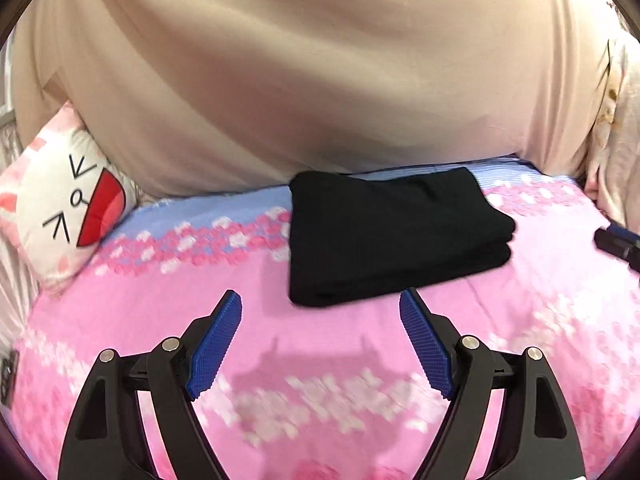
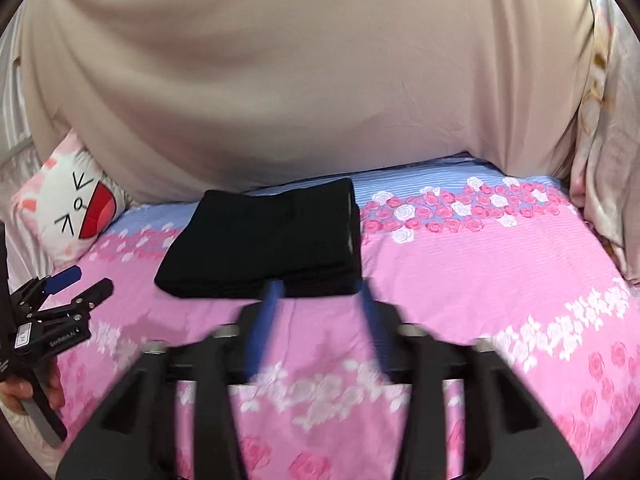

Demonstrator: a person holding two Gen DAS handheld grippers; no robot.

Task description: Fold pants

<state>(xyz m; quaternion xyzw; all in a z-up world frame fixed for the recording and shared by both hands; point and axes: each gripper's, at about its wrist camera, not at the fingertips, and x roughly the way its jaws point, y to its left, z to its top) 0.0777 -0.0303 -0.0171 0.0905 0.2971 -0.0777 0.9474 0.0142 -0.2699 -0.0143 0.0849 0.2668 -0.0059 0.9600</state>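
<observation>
Left wrist: black pants (image 1: 394, 236) folded, compact rectangle; left tool (image 1: 321, 304), right tool (image 2: 318, 284) spread, empty.

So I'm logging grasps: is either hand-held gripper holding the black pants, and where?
Neither. The left hand-held gripper and right hand-held gripper are open; the folded black pants lie free.

A bed covered by a pink and blue rose-printed sheet (image 2: 500, 264) carries black pants folded into a thick rectangle (image 2: 264, 240) near its far edge. A white cat-face cushion with a red mouth (image 1: 68, 208) rests at the far left corner.
</observation>
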